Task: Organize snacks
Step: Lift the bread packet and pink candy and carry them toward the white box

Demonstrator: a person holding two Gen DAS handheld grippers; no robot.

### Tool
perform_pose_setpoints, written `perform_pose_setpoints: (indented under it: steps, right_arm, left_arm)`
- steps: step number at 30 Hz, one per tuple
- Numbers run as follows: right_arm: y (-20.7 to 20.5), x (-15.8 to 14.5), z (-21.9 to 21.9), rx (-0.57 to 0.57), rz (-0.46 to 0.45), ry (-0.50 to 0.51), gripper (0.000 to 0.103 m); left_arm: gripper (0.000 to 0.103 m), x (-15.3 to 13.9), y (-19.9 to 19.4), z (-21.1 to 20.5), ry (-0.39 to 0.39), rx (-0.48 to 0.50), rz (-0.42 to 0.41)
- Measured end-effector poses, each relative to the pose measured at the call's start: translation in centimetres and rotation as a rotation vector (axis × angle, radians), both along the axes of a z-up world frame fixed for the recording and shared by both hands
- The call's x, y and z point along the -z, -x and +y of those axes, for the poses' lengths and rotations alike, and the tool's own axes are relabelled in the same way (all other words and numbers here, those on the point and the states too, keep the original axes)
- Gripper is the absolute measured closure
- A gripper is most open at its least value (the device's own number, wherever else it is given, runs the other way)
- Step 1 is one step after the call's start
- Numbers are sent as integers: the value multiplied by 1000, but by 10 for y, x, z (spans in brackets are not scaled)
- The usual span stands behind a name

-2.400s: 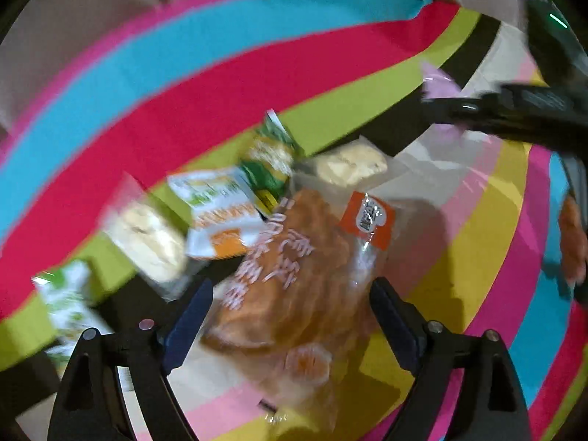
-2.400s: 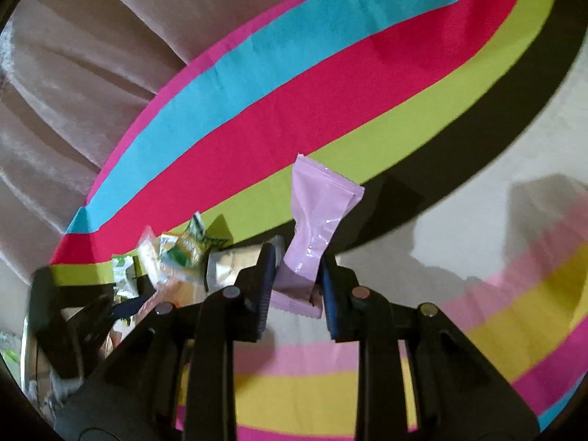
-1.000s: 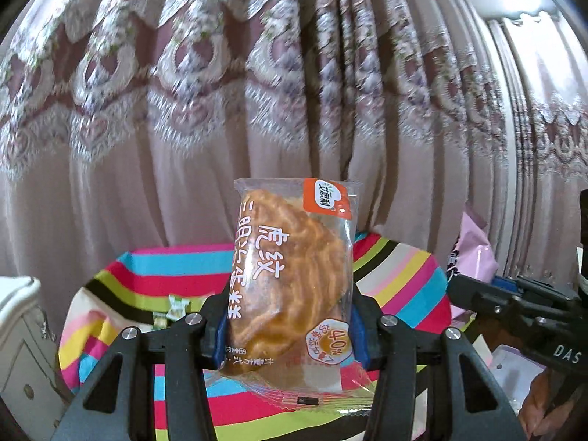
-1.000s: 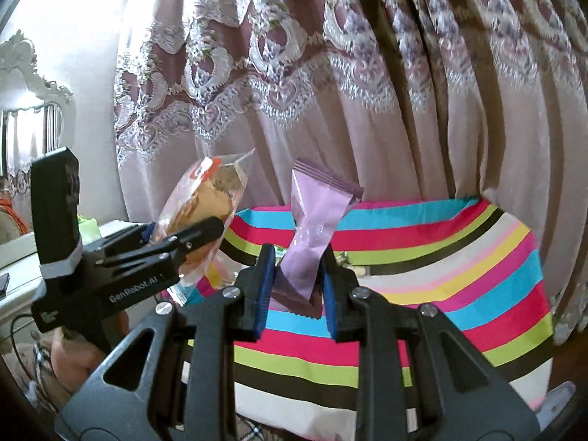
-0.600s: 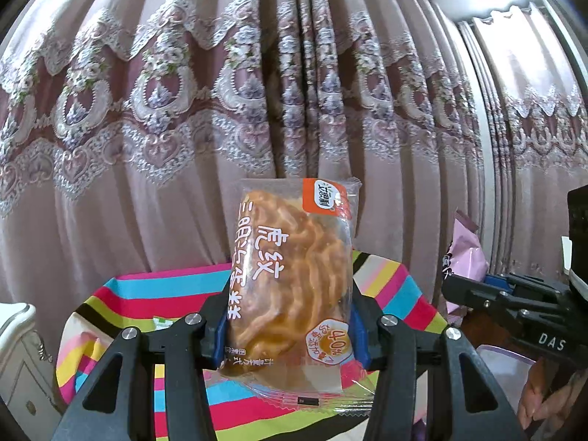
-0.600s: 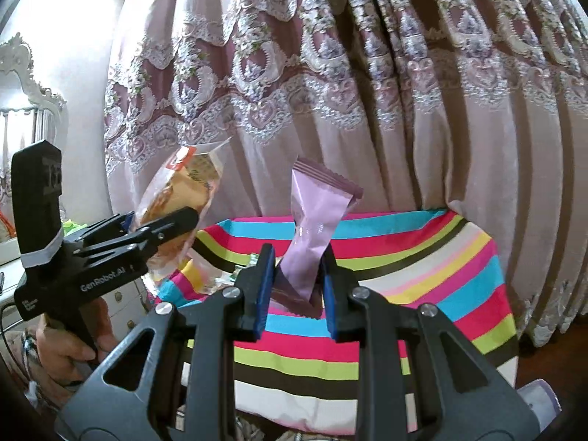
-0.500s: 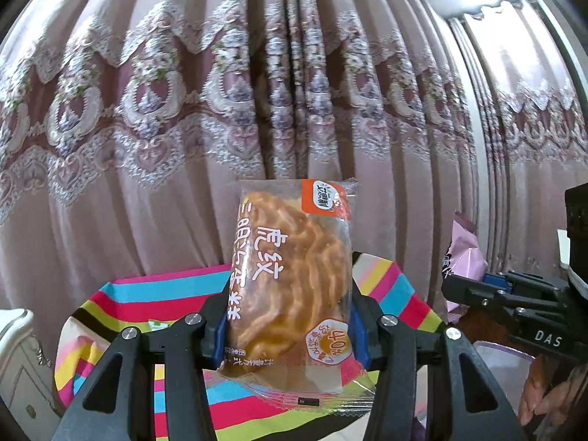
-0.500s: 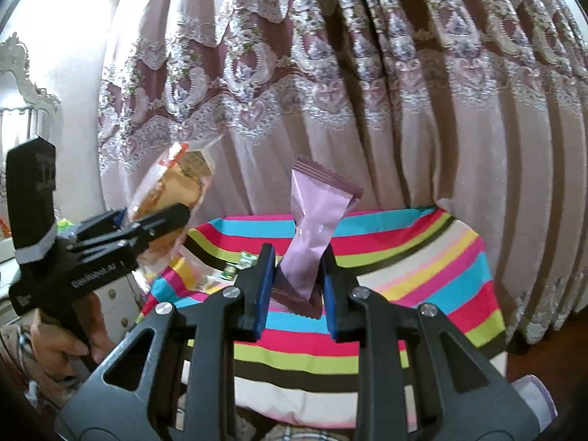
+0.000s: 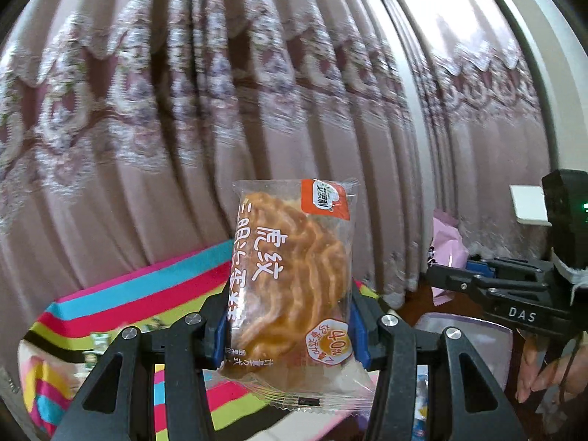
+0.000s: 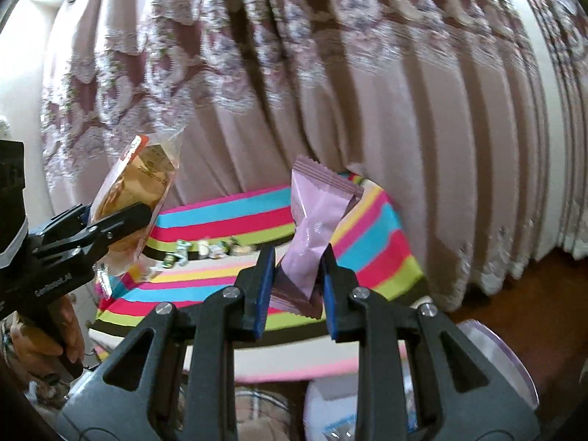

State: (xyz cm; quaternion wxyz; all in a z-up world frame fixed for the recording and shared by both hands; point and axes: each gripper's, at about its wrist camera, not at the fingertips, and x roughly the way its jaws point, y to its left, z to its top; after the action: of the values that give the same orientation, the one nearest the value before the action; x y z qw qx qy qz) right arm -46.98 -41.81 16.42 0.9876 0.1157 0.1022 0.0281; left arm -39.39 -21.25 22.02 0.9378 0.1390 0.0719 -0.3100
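Left gripper (image 9: 286,330) clamped on the cake packet (image 9: 292,275), blue pads pressed on both long edges, packet upright in the air. Right gripper (image 10: 297,286) pinched tight on the lower half of the pink sachet (image 10: 316,228), sachet tilted slightly, top end free. Both held well above the striped tablecloth (image 10: 228,217). Since half a second ago both views have swung up and right: less cloth in the left view, more curtain (image 9: 147,110), grips unchanged. Cake packet is clear crinkly film with an orange corner label and white characters, ridged golden cake inside. Sachet is matte pink foil, crimped serrated ends (pillow shape). Small wrapped snacks (image 10: 205,248) lie in a row on the cloth's dark stripe, too blurred to identify. Curtain is pleated mauve fabric with a lace-like scalloped band.
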Motion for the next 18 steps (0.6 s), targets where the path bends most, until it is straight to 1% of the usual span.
perform_pose_setpoints:
  steps: [6, 12, 15, 18]
  right_arm:
    - [14, 28, -32, 81, 69, -37, 75]
    - [26, 54, -59, 143, 141, -71, 75]
    - [29, 68, -69, 171, 186, -74, 75]
    - [32, 86, -81, 203, 240, -104, 75]
  left_arm:
    - [51, 28, 14, -47, -100, 112, 36]
    - [51, 49, 24, -81, -168, 193, 91]
    - [51, 63, 26, -99, -209, 237, 129]
    - [51, 78, 26, -114, -253, 273, 170]
